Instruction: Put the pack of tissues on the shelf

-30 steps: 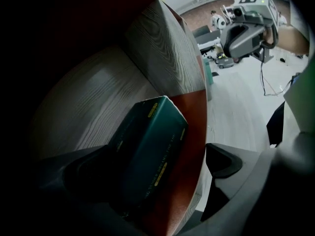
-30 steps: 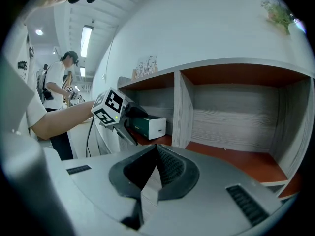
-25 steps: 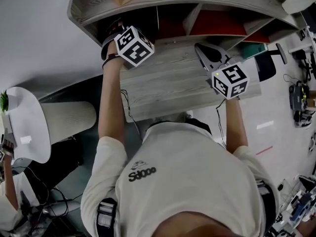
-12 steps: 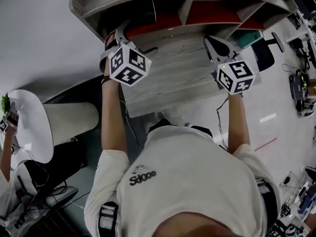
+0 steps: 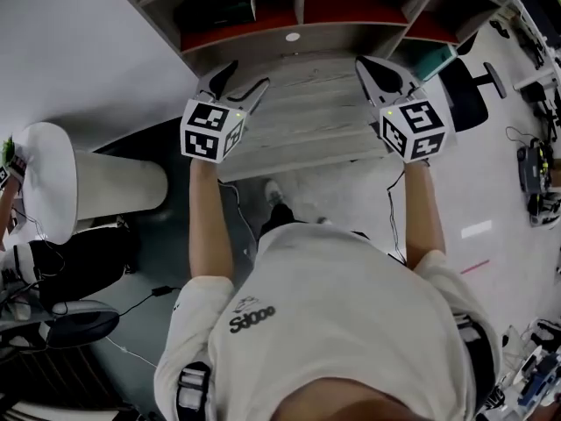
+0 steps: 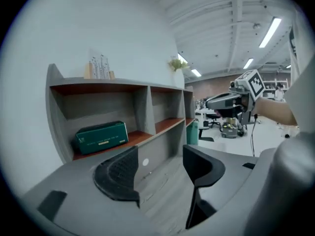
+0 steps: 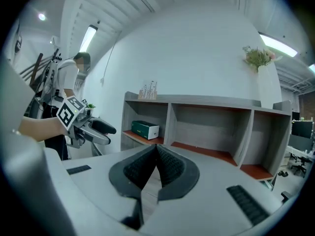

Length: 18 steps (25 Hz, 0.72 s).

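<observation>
The pack of tissues [image 5: 226,7] is a dark green box lying in the leftmost compartment of the grey shelf [image 5: 298,38]. It is also visible in the left gripper view [image 6: 101,137] and the right gripper view [image 7: 145,130]. My left gripper [image 5: 245,79] hovers over the desk in front of that compartment, well clear of the pack. Its jaws are closing with a gap still between them [image 6: 160,156] and nothing in it. My right gripper [image 5: 375,70] hangs over the desk's right part, its pads together [image 7: 157,149] and empty.
The wooden desk [image 5: 307,125] runs under the shelf. The shelf's middle and right compartments hold nothing. A plant [image 7: 257,58] and a small stand [image 7: 149,90] sit on top. A white round table [image 5: 53,182] stands left, an office chair [image 5: 469,95] right.
My left gripper has drawn back out of the left shelf compartment toward me, leaving the green pack inside, and its jaws have narrowed. The right gripper has barely moved.
</observation>
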Each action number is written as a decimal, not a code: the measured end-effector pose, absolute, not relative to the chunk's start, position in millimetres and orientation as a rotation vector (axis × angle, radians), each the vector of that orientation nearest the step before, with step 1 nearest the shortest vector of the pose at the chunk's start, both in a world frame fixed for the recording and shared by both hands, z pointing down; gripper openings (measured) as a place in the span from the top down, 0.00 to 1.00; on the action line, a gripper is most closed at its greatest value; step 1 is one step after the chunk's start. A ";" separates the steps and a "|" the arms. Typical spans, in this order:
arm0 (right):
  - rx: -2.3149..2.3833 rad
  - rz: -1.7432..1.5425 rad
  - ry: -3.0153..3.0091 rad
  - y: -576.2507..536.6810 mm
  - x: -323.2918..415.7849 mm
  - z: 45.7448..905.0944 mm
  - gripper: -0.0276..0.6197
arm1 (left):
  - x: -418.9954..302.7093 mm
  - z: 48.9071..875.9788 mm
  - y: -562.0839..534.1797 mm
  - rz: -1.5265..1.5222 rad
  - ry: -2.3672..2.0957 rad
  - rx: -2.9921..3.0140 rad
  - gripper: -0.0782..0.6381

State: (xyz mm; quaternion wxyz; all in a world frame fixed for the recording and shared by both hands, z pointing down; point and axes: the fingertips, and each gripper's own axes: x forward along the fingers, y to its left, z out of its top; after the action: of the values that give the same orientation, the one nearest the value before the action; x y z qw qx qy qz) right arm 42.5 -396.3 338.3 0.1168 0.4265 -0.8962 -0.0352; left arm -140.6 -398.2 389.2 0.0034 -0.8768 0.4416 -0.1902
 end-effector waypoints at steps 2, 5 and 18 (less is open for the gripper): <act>1.235 -0.120 -2.642 -378.4 50.7 334.5 0.96 | -135.7 387.9 -376.2 -0.552 1.438 -2.744 0.50; 1.209 -0.158 -2.675 -344.8 58.1 326.7 0.96 | -133.5 384.6 -337.3 -0.510 1.521 -2.708 0.58; 1.117 -0.337 -2.707 -243.5 78.2 307.5 0.96 | -134.6 353.4 -215.5 -0.270 1.789 -2.484 0.87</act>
State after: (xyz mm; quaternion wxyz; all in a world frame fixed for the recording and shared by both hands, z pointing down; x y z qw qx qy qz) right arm 78.2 -243.5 307.5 0.0968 0.3772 -0.9140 -0.1137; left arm -134.6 -215.5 353.4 0.0341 -0.8078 0.5818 -0.0878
